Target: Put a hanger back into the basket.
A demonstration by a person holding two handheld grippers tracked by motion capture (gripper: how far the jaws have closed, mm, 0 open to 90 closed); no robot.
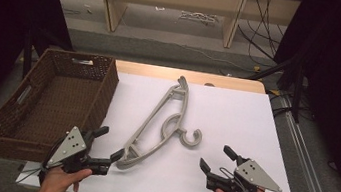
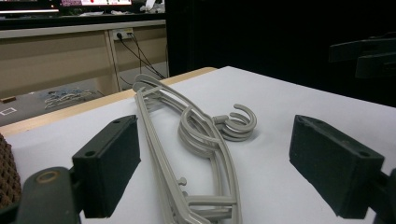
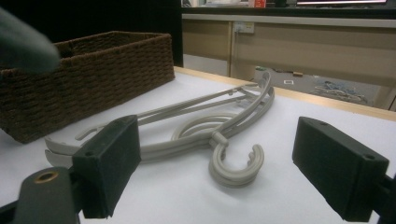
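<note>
- High view: grey hangers [image 1: 157, 122], stacked, flat on white table [image 1: 235, 120], running diagonally near the centre, hooks toward the right.
- Wicker basket [image 1: 52, 99] sits at the table's left edge, just beside the hangers' lower end.
- Left gripper [image 1: 105, 143] jaws wide, nothing between them; lower jaw tip right at the hangers' near end, contact unclear.
- Right gripper [image 1: 216, 158] jaws wide, holding nothing, well apart from the hangers, pointing toward the hooks.
- Left gripper view: hangers [image 2: 196, 140] lie ahead between the spread jaws.
</note>
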